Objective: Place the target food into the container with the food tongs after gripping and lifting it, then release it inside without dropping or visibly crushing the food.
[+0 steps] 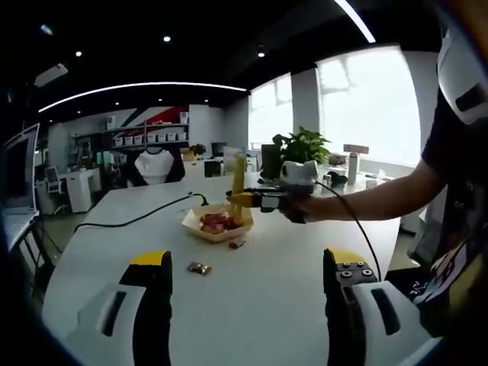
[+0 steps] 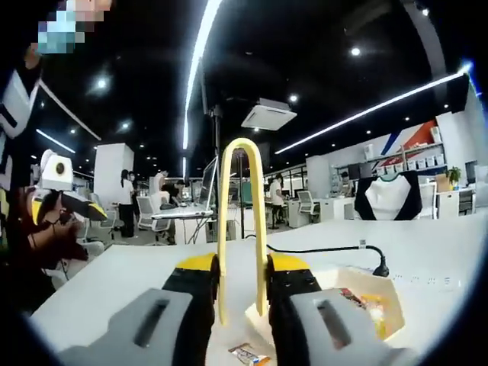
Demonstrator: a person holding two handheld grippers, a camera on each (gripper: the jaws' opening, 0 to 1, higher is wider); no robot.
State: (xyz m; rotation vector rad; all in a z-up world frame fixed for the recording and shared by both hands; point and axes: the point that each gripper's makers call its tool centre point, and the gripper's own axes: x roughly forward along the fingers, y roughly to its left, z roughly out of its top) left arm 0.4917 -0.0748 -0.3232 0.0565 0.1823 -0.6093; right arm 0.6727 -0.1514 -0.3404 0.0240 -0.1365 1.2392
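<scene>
The place was an open-plan office. A large white table [image 1: 274,267] stood in the foreground of the left gripper view, with a black cable [image 1: 137,218] trailing across it. Beyond it were desks [image 2: 179,215] with monitors [image 2: 207,181], office chairs [image 2: 146,212] and several people [image 2: 124,200] standing or sitting at workstations, seen in the right gripper view. Shelves of white storage boxes [image 1: 149,138] lined the far wall beneath a red and blue stripe. A potted plant [image 1: 303,146] sat near the big bright windows [image 1: 370,103]. The dark ceiling carried long strip lights [image 2: 200,53], recessed spotlights [image 1: 166,38] and a ceiling air-conditioning unit [image 2: 268,114].
</scene>
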